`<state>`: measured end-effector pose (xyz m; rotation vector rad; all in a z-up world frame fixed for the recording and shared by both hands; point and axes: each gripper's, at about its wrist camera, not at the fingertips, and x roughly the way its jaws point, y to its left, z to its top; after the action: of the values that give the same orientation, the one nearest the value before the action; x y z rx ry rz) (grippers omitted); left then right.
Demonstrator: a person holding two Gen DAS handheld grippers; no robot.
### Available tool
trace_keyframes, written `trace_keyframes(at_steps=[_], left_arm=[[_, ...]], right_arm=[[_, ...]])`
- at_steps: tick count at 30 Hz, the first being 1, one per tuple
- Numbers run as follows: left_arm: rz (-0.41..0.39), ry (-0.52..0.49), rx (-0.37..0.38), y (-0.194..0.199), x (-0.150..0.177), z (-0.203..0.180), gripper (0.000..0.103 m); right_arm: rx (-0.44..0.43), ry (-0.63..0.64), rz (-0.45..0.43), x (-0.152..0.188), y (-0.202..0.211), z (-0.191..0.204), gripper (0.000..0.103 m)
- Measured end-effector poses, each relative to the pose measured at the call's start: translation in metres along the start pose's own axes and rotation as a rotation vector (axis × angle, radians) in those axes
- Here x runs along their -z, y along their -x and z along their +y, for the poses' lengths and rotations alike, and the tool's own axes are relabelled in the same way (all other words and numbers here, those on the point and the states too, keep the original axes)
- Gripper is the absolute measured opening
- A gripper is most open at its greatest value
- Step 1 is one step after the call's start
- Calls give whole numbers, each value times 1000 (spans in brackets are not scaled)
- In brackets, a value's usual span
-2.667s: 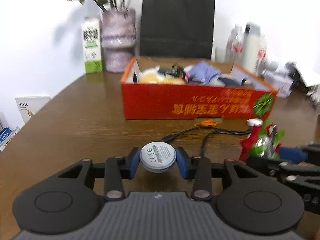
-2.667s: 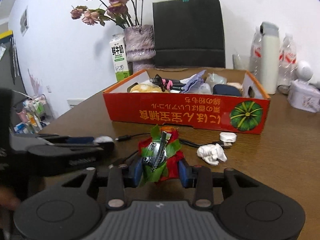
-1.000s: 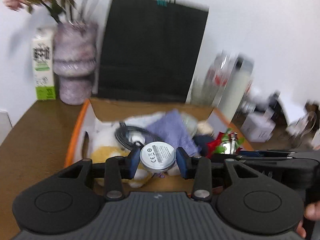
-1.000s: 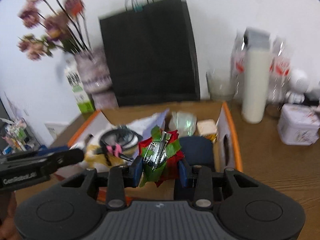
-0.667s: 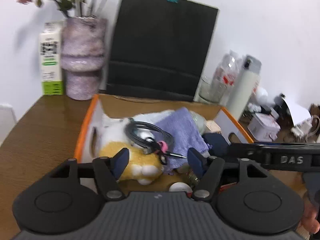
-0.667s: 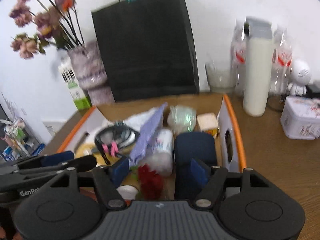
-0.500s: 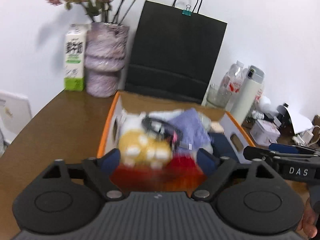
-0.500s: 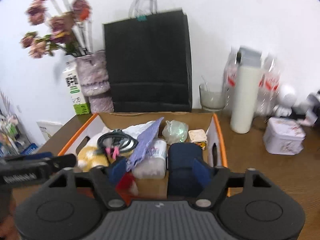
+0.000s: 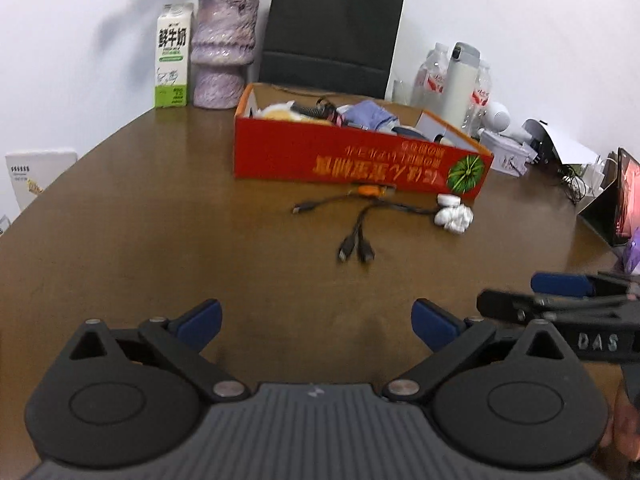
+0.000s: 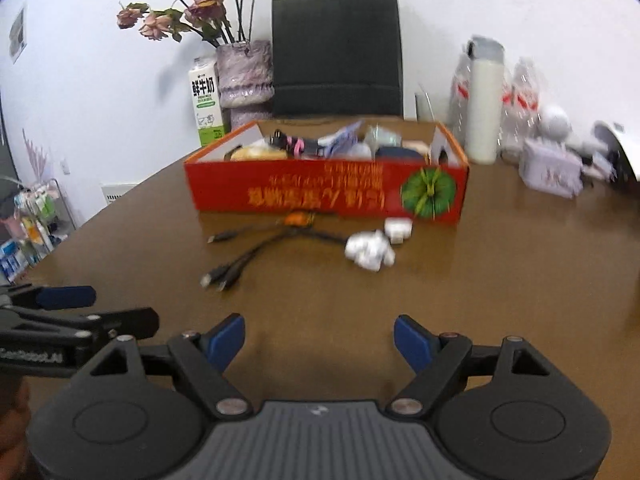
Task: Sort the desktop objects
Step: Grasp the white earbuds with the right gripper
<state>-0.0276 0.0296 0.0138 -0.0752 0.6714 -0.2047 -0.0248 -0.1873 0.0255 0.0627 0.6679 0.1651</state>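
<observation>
Left tongs: low in the frame of the left wrist view, pointing forward and down over the bare brown counter; the blue pads are spread wide and widening, with nothing between them.
Right tongs: low in the frame of the right wrist view, angled down at the counter in the same way; the jaws stand spread, empty, with bare wood between the pads.
Side by side: each pair of tongs shows at the lower edge of the other's view, the right one at lower right of the left wrist view, the left one at lower left of the right wrist view.
Red box: upper centre of the frame, a low open carton with upside-down yellow lettering and a green pumpkin picture on its near wall; it is filled with mixed items, among them a yellow plush shape, a lilac cloth and a coiled black cord with a pink tie.
Black cable: on the counter just in front of the box, centre of the frame, branching into several plugs.
Orange piece: touching the foot of the box wall.
White crumpled wad: right of the cable, beside a small white charger.
Behind the box: black paper bag, purple vase with dried flowers, milk carton.
</observation>
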Motion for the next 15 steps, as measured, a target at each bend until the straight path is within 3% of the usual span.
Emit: trace_keyframes(at_steps=[6,8,15], left_arm=[[3,-1,-14,3,14,1,103],[1,-9,-28,4,15,-1,103],[5,-17,-37,2,17,-5,103]], right_arm=[[17,-8,18,27,6,8,81],[9,-5,-18,30,11,8,84],[14,-53,-23,30,13,2,85]])
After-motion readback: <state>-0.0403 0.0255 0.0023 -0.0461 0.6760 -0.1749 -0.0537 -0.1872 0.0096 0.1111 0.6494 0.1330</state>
